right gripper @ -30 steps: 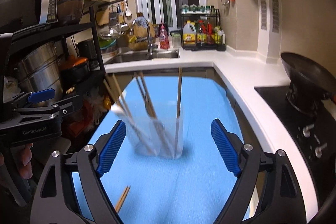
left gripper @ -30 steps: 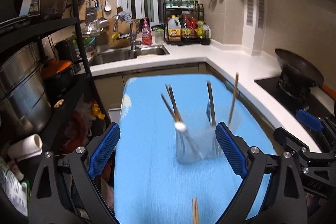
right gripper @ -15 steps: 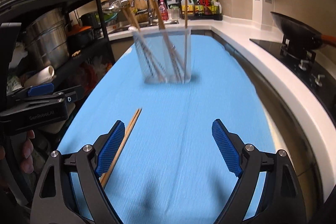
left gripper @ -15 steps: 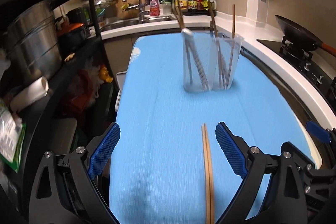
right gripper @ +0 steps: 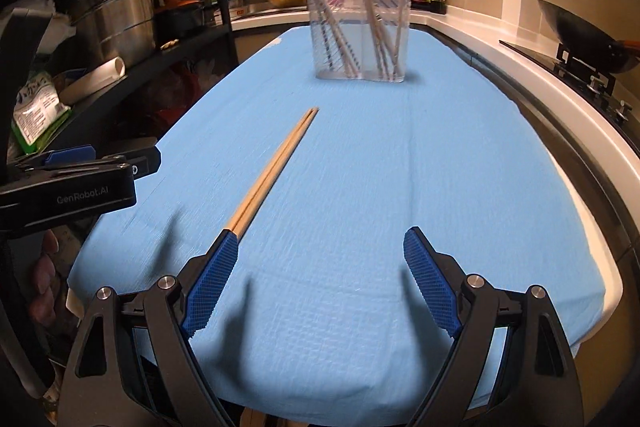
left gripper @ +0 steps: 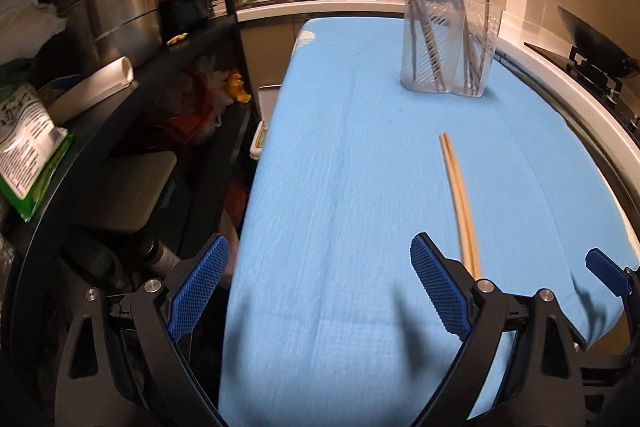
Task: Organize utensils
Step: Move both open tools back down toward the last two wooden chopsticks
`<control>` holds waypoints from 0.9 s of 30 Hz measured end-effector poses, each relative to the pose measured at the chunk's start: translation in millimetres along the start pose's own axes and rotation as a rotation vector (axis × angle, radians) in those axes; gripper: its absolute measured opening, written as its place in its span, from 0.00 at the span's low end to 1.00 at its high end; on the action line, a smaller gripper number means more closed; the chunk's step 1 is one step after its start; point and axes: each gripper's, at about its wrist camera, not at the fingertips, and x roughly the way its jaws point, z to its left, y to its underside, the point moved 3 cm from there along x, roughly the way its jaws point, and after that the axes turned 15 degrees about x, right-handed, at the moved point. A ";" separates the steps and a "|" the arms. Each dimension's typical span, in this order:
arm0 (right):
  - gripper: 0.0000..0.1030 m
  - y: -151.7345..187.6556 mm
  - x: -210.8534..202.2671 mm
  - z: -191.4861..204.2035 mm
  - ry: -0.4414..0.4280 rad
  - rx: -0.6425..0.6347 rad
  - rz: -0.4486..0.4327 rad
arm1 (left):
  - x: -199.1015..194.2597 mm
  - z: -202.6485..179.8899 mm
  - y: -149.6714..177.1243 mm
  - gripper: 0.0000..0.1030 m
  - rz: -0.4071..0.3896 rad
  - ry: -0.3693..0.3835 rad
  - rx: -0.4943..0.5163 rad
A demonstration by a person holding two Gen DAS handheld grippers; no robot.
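A clear plastic utensil holder (left gripper: 450, 43) (right gripper: 360, 35) stands at the far end of the blue cloth (left gripper: 360, 187) (right gripper: 400, 167), with several chopsticks and a spoon leaning in it. One pair of wooden chopsticks (left gripper: 458, 195) (right gripper: 276, 167) lies flat on the cloth. My left gripper (left gripper: 320, 287) hangs open over the cloth's near left edge, the pair just right of its right finger. My right gripper (right gripper: 316, 275) is open near the front edge, and the pair's near end disappears behind its left finger. Both are empty.
A black shelf rack (left gripper: 120, 75) with steel pots, a roll and packets runs along the left. White counter (right gripper: 520, 67) with a hob and a dark wok (right gripper: 584, 35) curves along the right. Sink and bottles sit behind the holder. A person's fingers (right gripper: 44, 267) hold the left gripper's handle.
Both grippers have pulled back from the holder and sunk toward the cloth's near end. The holder now looks far off, and the lying chopsticks have come fully into view.
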 end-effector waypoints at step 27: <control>0.83 19.1 8.0 22.6 0.024 -0.048 0.013 | -8.4 25.9 28.2 0.87 0.021 -0.025 -0.071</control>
